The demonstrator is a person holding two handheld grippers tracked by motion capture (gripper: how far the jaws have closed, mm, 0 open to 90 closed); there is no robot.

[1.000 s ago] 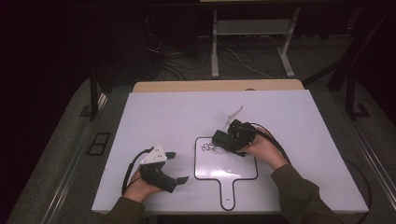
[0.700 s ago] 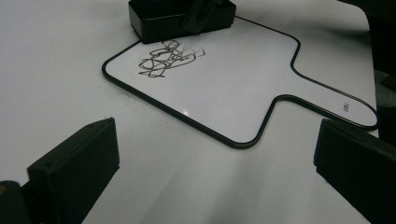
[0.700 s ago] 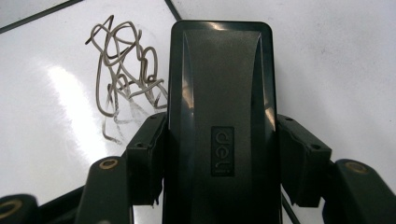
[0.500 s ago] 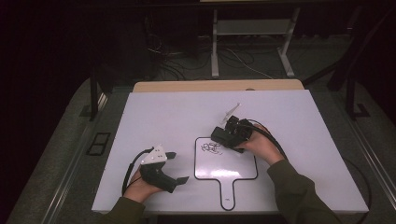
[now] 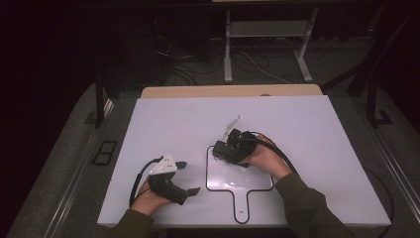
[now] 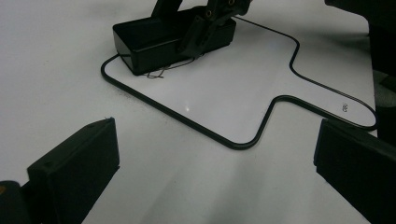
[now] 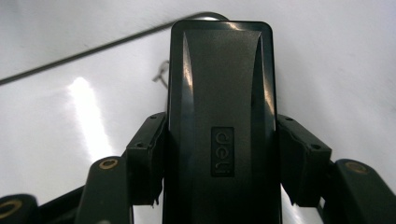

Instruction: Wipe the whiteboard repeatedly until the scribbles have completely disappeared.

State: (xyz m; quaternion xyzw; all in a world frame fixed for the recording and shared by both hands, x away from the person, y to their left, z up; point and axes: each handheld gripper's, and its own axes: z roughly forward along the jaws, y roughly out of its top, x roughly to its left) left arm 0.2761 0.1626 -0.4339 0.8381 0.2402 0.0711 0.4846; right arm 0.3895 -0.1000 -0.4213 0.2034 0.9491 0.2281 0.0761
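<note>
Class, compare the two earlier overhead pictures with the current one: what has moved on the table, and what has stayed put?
The right gripper, shut on the black eraser, has slid a little toward the person across the small whiteboard, and the scribble seen at the board's top left corner is now mostly covered; a trace shows beside the eraser. The left gripper stays open and resting on the table, and the whiteboard has not shifted.

Right gripper [image 5: 224, 148] clamped on black box [image 7: 222, 116], over the outlined board [image 5: 257, 176]. Left gripper [image 5: 188, 177] jaws spread wide, left of board.
</note>
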